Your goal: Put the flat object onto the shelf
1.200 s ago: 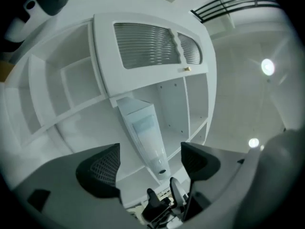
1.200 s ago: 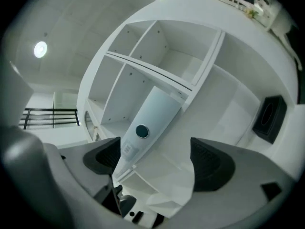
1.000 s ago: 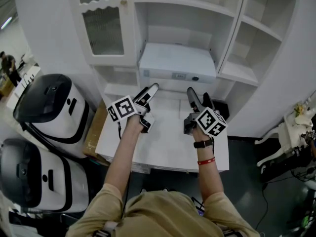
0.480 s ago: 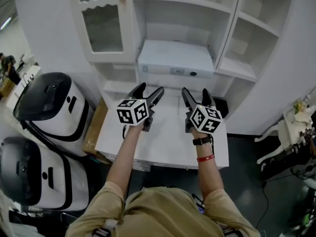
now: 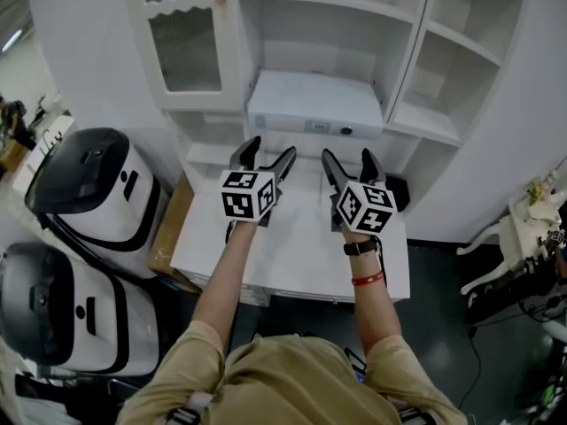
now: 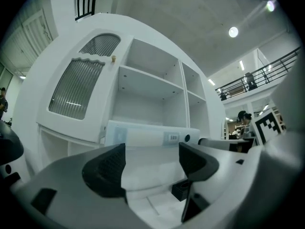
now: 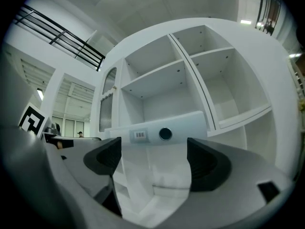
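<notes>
Two grippers hover level over the white tabletop [image 5: 292, 264], both pointing to twelve o'clock at the white cabinet [image 5: 190, 109]. The left gripper [image 5: 270, 149] has its fingers [image 6: 107, 168] spread wide. They have just been closing slightly, with nothing between them. The right gripper [image 5: 347, 155] is likewise released and empty, its fingers [image 7: 207, 163] well apart.

The flat object [image 5: 314, 104], a white slab with a label and a round button on its front edge, lies level in the cabinet's low middle bay. It is at twelve o'clock from both grippers, and its front edge juts toward the person. The shelf [image 5: 332, 5] sits above it, further toward twelve o'clock.

The step in hand looks like the approach. It would go best with one gripper at the slab's nine o'clock edge and the other at its three o'clock edge, the fingers closing together so it stays level. Lift evenly, mind the uprights on either side, and keep clear of the small dark box [image 5: 396, 193] at three o'clock of the right gripper.
</notes>
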Demonstrator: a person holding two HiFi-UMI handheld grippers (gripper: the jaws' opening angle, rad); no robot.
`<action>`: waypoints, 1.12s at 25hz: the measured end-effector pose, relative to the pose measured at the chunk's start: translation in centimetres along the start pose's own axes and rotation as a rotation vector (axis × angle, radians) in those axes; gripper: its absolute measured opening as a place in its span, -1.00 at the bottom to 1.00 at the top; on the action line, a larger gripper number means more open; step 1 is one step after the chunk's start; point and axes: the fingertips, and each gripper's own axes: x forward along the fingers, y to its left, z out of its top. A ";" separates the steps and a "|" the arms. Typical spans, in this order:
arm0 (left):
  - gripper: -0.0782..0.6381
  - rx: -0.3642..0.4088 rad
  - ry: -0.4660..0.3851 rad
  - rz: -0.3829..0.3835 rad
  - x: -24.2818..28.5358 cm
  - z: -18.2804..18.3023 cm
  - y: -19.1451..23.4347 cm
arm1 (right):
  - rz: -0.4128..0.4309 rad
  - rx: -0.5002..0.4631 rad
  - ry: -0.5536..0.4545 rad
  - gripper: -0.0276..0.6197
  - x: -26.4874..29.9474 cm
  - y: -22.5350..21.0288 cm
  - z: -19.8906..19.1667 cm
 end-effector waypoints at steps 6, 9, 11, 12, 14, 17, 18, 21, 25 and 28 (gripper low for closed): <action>0.16 0.021 -0.006 0.042 0.6 0.8 0.6 | -0.022 -0.005 0.005 0.46 0.7 -0.6 0.6; 0.16 0.031 -0.002 0.061 1.1 1.0 1.0 | -0.038 -0.010 0.004 0.46 1.3 -1.0 1.0; 0.16 0.040 0.001 0.070 1.5 1.1 1.1 | -0.045 -0.010 0.004 0.46 1.7 -1.4 1.2; 0.16 0.043 0.001 0.075 1.7 1.2 1.3 | -0.046 -0.011 0.005 0.46 2.0 -1.5 1.2; 0.16 0.045 0.002 0.087 2.0 1.3 1.7 | -0.047 -0.010 0.008 0.46 2.4 -1.7 1.2; 0.16 0.046 0.005 0.093 2.5 1.5 2.1 | -0.054 -0.006 0.009 0.46 3.0 -2.1 1.5; 0.16 0.048 0.008 0.093 2.8 1.5 2.2 | -0.059 -0.006 0.010 0.46 3.2 -2.3 1.5; 0.16 0.052 0.014 0.100 3.4 1.4 2.5 | -0.076 -0.016 0.016 0.46 3.7 -2.7 1.4; 0.16 0.066 0.015 0.117 4.3 1.4 3.0 | -0.093 -0.025 0.017 0.46 4.4 -3.0 1.4; 0.16 0.068 0.016 0.124 5.0 1.4 3.5 | -0.099 -0.023 0.018 0.46 5.0 -3.1 1.4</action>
